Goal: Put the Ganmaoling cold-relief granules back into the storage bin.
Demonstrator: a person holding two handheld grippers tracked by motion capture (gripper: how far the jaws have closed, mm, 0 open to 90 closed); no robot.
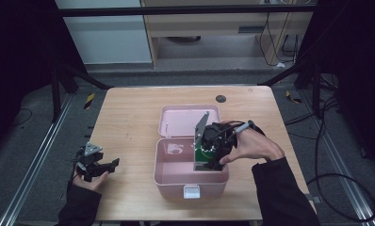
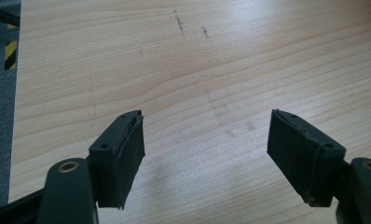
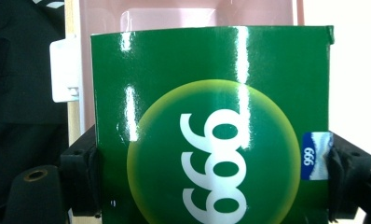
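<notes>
We see the right gripper [image 1: 213, 155] with fingers clamped on a green box [image 3: 211, 140] over the pink case [image 1: 176, 181]; it may catch the wall. The left gripper [image 2: 207, 154] rests wide open, empty.

I counted one bench [image 1: 129, 122], one pink box [image 1: 176, 181] with its single lid [image 1: 181, 122] open, and one green carton [image 3: 211, 93]. I held two tools: my left tool [image 1: 111, 165] and my right tool [image 1: 213, 162].
</notes>
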